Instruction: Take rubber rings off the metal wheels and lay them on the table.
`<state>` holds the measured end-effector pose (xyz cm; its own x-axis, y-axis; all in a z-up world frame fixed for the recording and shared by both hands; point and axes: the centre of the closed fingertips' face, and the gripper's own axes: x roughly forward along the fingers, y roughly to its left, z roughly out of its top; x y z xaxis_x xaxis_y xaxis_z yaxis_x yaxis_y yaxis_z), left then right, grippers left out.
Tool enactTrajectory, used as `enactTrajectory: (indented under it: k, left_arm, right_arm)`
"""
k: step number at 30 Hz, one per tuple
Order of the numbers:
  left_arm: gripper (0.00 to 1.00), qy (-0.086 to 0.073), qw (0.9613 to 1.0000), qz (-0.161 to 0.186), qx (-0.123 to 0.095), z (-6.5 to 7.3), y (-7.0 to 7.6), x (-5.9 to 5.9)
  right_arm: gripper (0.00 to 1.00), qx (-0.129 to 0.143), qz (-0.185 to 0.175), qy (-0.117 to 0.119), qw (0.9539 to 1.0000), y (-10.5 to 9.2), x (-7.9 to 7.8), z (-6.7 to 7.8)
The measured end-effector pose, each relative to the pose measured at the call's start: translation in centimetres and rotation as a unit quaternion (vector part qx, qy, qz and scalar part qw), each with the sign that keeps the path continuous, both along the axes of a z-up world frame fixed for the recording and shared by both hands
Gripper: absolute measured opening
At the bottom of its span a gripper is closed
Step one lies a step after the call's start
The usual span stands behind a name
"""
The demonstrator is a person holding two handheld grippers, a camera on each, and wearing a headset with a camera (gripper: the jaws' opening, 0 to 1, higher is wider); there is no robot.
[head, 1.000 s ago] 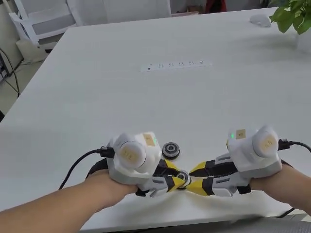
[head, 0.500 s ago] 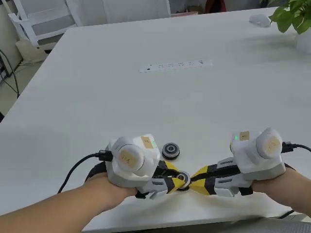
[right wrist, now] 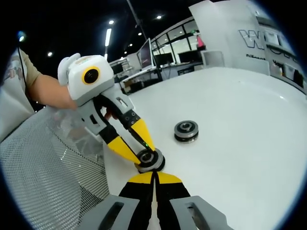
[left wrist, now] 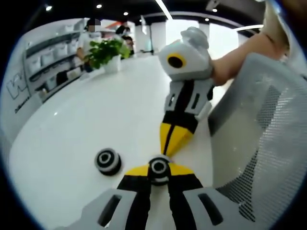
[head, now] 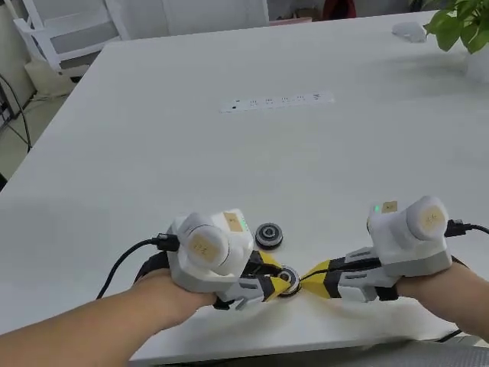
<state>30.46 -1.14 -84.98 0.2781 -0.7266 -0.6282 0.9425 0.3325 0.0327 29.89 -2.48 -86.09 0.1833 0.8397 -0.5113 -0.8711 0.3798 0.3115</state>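
Left tongs (head: pixel 276 286) are clenched on the held wheel (head: pixel 288 277), one yellow finger on each side of it. The held wheel is just on the person's side of the loose wheel (head: pixel 268 235) and a touch to its right, apart from it. The loose wheel lies flat on the white surface (head: pixel 229 168).

Right tongs (head: pixel 309 276) come in from the right of the loose wheel, with their tips against the held wheel's rim, opposite the left tongs. In the right gripper view these jaws are pressed together with only a hairline gap. I cannot tell whether any rubber is pinched between them.

Changes from half a second ago:
- The right tongs' yellow fingers were spread wider then and now look narrow and closed.
- The right tongs' white body sits slightly farther from the loose wheel.
- The left tongs keep the same grip in the same spot.
- The held wheel and the loose wheel have not moved.
- The person's forearms still rest low behind both tongs.
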Motion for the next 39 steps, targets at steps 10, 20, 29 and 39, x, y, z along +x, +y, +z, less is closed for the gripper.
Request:
enactTrajectory:
  k: [10, 20, 29, 39]
  left_arm:
    - [0.13, -0.001, 1.0000, 0.007, 0.006, -0.1, 0.0, 0.0]
    - [0.12, -0.002, 0.9998, 0.018, 0.011, -0.1, -0.1, 0.1]
    - [0.12, -0.008, 0.9996, 0.017, 0.018, -0.1, 0.0, 0.1]
    - [0.11, -0.008, 0.9997, 0.016, 0.018, -0.1, 0.0, 0.1]
  right_arm:
    - [0.00, 0.037, -0.042, 0.039, 0.9976, 0.1, 0.6, 0.7]
    - [0.00, 0.049, -0.052, 0.042, 0.9965, 0.3, 0.6, 1.2]
    - [0.00, 0.052, -0.046, 0.048, 0.9964, 0.7, 0.4, 1.3]
    - [0.00, 0.054, -0.038, 0.045, 0.9968, 1.0, 0.0, 1.4]
